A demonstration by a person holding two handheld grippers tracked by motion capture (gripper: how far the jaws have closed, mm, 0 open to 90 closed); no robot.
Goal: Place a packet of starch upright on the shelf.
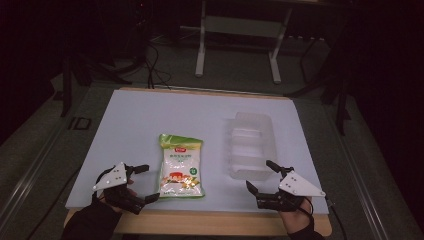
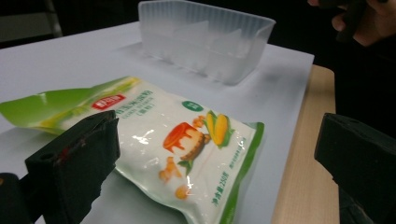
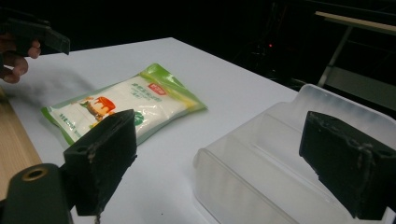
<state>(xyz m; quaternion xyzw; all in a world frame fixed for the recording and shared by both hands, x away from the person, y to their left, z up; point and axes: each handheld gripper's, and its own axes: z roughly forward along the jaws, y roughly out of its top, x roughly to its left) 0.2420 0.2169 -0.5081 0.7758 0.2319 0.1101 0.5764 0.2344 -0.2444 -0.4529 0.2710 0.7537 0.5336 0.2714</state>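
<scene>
On the white desk (image 1: pixel 150 115), centre front: one sealed food pouch (image 1: pixel 181 165), white with green edges, lying flat, label up. Right of it, apart: one clear plastic tray (image 1: pixel 251 145) with inner dividers, upright. Left tongs (image 1: pixel 141 184), near the front edge, just beside the pouch's left side: jaws spread wide, nothing between them, not touching the pouch. Right tongs (image 1: pixel 261 176), at the tray's near end: jaws likewise released, straddling the tray corner in the right gripper view, gripping nothing.

green-white food packet (image 1: pixel 181 166), flat, beside clear tray (image 1: pixel 252 145)
</scene>
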